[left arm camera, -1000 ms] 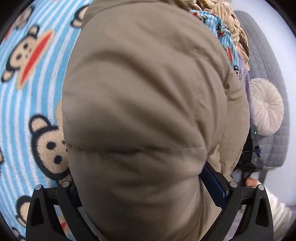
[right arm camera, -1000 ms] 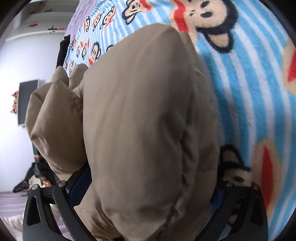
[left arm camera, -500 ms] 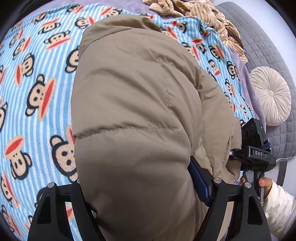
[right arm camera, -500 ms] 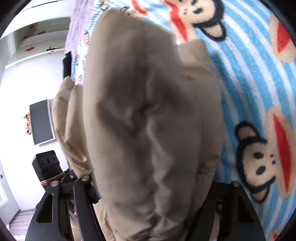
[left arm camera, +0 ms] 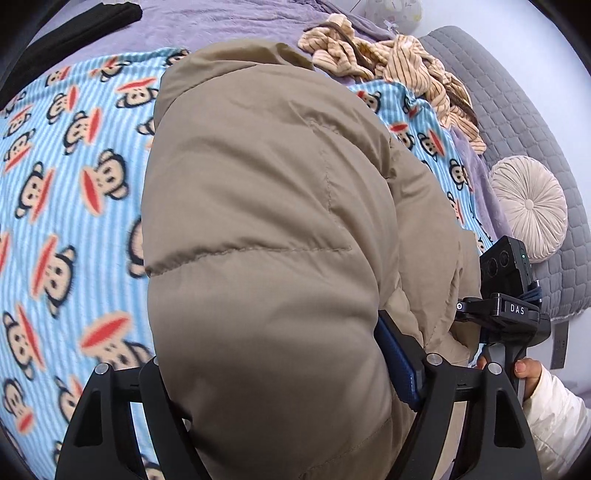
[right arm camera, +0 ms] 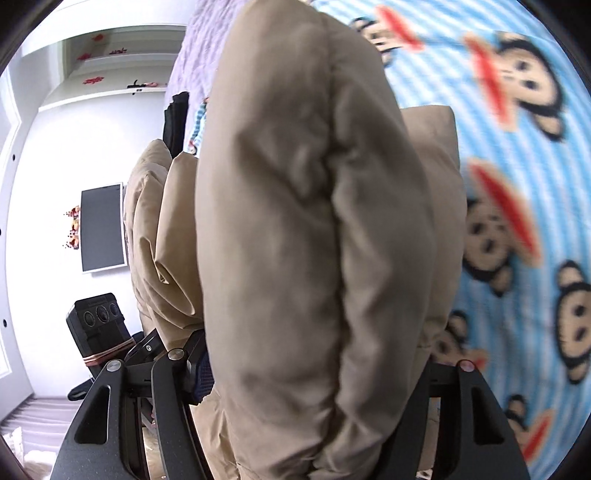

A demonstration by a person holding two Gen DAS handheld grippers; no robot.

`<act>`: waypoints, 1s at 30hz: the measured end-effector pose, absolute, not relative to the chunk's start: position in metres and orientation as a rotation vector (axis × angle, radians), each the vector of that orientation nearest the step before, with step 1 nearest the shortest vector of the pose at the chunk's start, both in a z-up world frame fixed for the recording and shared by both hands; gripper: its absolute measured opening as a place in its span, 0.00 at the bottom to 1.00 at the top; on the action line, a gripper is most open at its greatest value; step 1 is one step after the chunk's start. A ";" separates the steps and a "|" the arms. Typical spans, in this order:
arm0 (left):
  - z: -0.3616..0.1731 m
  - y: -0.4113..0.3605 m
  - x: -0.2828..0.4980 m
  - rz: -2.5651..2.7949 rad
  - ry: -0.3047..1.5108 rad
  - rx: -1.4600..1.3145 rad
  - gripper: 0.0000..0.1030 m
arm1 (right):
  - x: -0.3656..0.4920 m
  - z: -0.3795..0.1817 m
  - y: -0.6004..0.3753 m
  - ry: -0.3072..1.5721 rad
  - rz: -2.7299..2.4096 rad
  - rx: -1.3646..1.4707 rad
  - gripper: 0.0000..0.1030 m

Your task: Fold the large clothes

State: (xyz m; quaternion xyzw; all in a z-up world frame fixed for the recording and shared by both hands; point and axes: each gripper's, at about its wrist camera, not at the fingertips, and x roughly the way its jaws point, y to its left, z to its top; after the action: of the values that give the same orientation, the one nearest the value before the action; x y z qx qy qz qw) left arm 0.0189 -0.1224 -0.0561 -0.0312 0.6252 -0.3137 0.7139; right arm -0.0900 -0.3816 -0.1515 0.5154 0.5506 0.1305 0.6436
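Note:
A puffy tan quilted jacket [left arm camera: 258, 240] fills most of the left wrist view and hangs over a blue striped monkey-print blanket [left arm camera: 66, 177]. My left gripper [left arm camera: 280, 384] is shut on a thick fold of the jacket; only the blue pad of one finger [left arm camera: 397, 365] shows. My right gripper [right arm camera: 314, 387] is shut on another bunch of the jacket [right arm camera: 314, 221], held up above the blanket [right arm camera: 517, 184]. The fabric hides the fingertips in both views. The right gripper's body [left arm camera: 506, 306] shows at the left view's right edge, beside the jacket.
A purple bedspread [left arm camera: 240, 22] lies beyond the blanket. A striped beige garment [left arm camera: 399, 62] is heaped at the far edge. A round cream cushion [left arm camera: 528, 206] rests against a grey quilted headboard [left arm camera: 517, 110]. A wall screen [right arm camera: 101, 229] hangs in the room.
Both grippers have risen with the jacket still held. More of the blanket, the bedspread and the room shows around it now.

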 end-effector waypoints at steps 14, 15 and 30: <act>-0.074 0.011 0.137 -0.556 1.320 -0.047 0.79 | 0.025 -0.142 -0.256 1.244 0.368 1.069 0.66; -0.081 0.013 0.142 -0.542 1.320 -0.047 0.79 | 0.035 -0.145 -0.250 1.249 0.370 1.054 0.66; -0.127 0.026 0.150 -0.464 1.358 -0.067 0.87 | 0.060 -0.138 -0.231 1.427 0.211 0.748 0.68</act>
State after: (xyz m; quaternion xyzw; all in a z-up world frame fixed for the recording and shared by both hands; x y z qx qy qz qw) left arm 0.1504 0.0257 -0.1265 -0.0306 0.6223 -0.2127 0.7527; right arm 0.0603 -0.2310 -0.1375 0.3342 0.6377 0.0941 0.6876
